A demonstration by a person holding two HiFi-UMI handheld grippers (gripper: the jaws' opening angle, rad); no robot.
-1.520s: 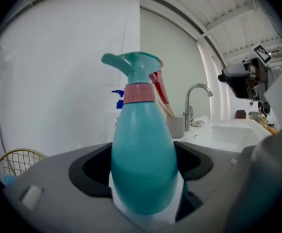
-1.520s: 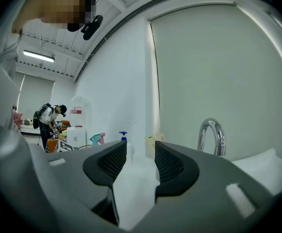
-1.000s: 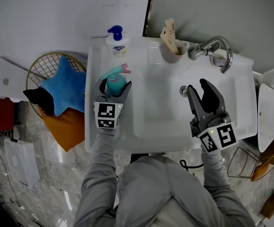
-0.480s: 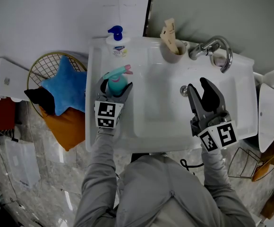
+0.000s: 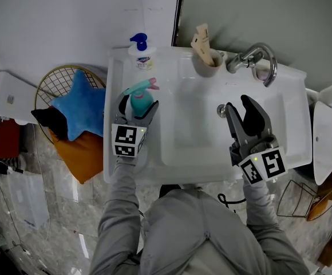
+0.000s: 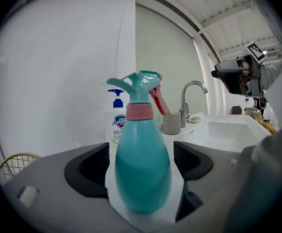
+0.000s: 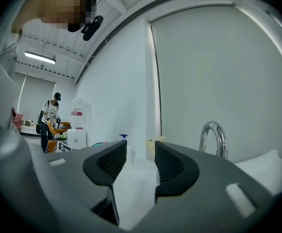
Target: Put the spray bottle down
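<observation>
The left tool (image 5: 136, 109) has its jaws apart on either side of the spray bottle (image 6: 142, 169), with a thin gap showing at the left pad, so the hold looks let go. The bottle stands upright on the sink's rim (image 5: 112, 85), at about 9 o'clock from the basin, and a soap pump (image 5: 141, 53) is near at its 12 o'clock. It is likely smooth, stiff plastic, part full and a little top-heavy, and best held round the belly. Over at 3 o'clock, the right tool (image 5: 240, 105) hangs above the basin, jaws apart with nothing between them.
</observation>
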